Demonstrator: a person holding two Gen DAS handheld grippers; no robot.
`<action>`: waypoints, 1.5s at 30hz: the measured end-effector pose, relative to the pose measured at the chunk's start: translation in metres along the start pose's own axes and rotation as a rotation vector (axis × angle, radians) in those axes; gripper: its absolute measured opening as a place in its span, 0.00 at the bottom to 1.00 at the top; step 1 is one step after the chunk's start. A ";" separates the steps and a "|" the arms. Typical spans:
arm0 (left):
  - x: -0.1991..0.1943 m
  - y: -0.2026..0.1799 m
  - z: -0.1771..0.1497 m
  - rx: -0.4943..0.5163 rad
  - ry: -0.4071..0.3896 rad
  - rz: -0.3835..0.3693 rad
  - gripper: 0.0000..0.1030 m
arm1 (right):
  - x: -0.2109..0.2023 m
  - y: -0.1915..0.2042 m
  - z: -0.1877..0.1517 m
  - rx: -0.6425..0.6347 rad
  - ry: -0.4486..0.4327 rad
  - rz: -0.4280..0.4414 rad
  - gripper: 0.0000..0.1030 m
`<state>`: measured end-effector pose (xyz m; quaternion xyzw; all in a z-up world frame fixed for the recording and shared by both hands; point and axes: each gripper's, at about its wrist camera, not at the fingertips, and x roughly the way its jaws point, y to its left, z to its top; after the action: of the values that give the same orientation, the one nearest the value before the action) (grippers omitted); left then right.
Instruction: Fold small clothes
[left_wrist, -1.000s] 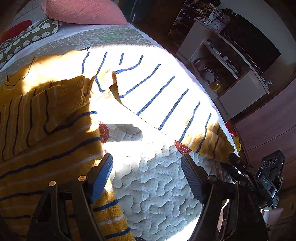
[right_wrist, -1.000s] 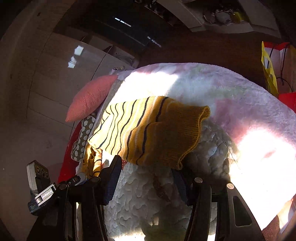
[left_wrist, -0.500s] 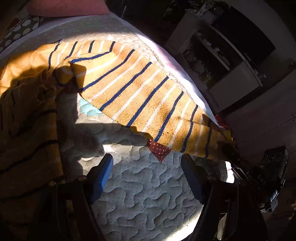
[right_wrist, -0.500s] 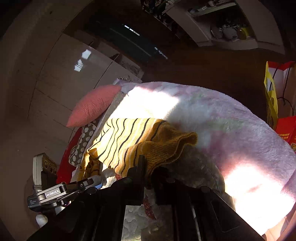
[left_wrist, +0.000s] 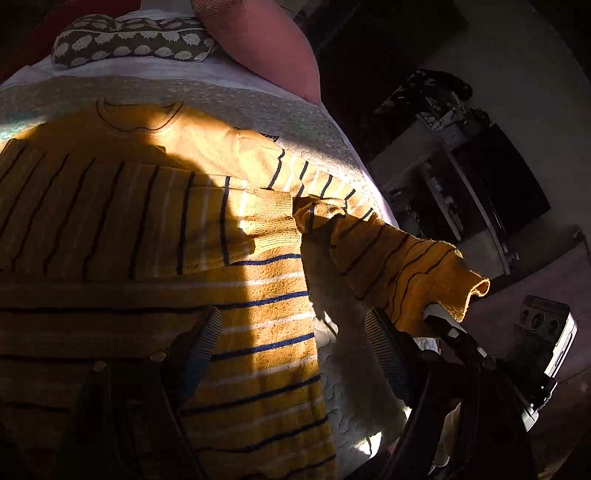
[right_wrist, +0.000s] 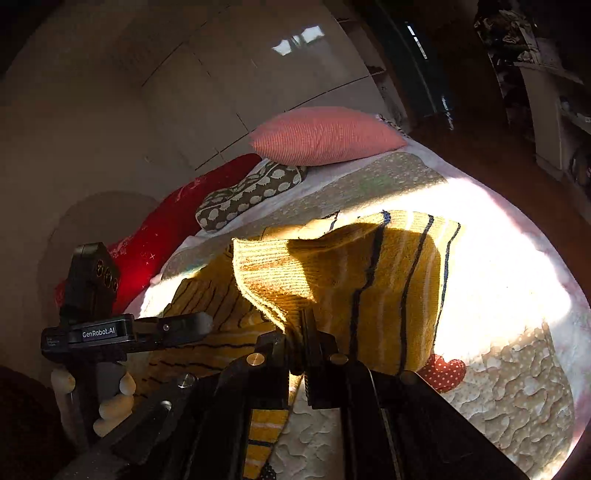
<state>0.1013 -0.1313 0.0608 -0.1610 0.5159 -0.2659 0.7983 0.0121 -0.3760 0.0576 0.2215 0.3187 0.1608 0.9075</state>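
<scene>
Mustard-yellow knit with thin navy and white stripes fills both views: a small striped sweater (left_wrist: 155, 236) is lying spread on a quilted bed cover (left_wrist: 332, 147), its round neckline pointing toward the pillows. Strong sunlight is cutting across the bed, leaving part of the sweater in deep shadow.

The right gripper (right_wrist: 302, 328) is pinching the ribbed cuff of the sweater's right sleeve (right_wrist: 369, 266) between its fingers, which are pressed together on the fabric. The sleeve is hanging lifted above the quilt, draping from the fingers back toward the sweater's body. In the left wrist view the same sleeve is stretching out over the edge of the sweater toward the right gripper at the lower right.

The left gripper (left_wrist: 291, 354) is hovering over the sweater's lower body with its fingers standing wide apart; they have just been opening and nothing is between them. The other sleeve (left_wrist: 207, 221) is lying folded across the chest.

At the head of the bed, a pink pillow (right_wrist: 325, 136), a brown cushion with white hedgehog shapes (right_wrist: 251, 192) and a red cushion (right_wrist: 162, 236) are resting side by side.
</scene>
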 end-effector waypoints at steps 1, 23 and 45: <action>0.001 0.008 0.000 -0.014 0.005 0.004 0.77 | 0.018 0.007 -0.008 -0.006 0.047 0.024 0.07; 0.069 0.005 -0.035 0.015 0.126 0.071 0.80 | 0.027 -0.095 -0.058 0.433 0.117 0.078 0.50; -0.067 0.000 0.014 0.173 -0.109 0.171 0.05 | 0.052 0.025 0.023 0.282 0.020 0.174 0.06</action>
<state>0.0925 -0.0920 0.1159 -0.0612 0.4585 -0.2314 0.8558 0.0624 -0.3394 0.0597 0.3720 0.3268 0.1946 0.8467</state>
